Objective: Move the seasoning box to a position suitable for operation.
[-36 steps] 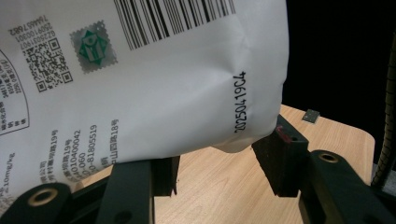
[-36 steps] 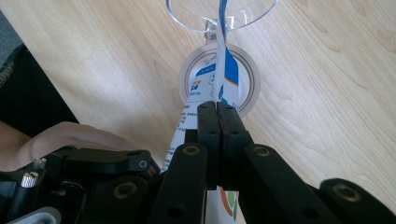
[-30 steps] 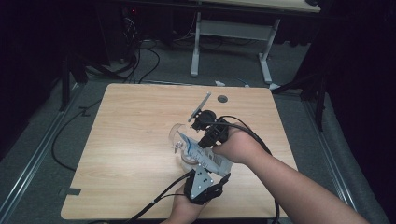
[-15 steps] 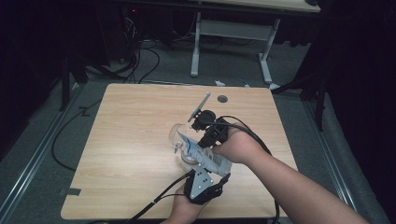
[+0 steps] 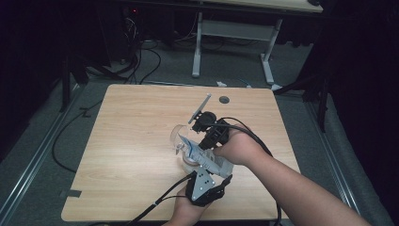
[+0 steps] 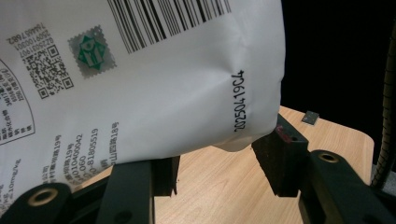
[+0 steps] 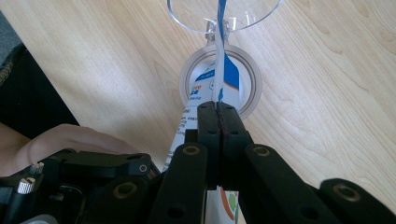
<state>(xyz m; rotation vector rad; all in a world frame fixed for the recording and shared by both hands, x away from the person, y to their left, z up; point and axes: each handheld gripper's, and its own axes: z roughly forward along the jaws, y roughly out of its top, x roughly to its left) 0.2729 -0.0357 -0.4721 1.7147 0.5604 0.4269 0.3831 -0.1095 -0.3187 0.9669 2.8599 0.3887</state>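
Both grippers are holding a white pouch (image 5: 200,155) over a clear jar (image 7: 218,79): right gripper (image 7: 218,108) is pinching its top edge, left gripper (image 6: 217,154) is clamping its lower end.

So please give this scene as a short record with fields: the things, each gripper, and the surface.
surface: wooden table
main thing: white pouch with barcode and printed date code
held by: both grippers, one at each end
left gripper: jaws around the pouch's lower end
right gripper: jaws pressed shut on the pouch's thin edge
under pouch: clear jar, its hinged lid open
other: small dark disc near the far edge
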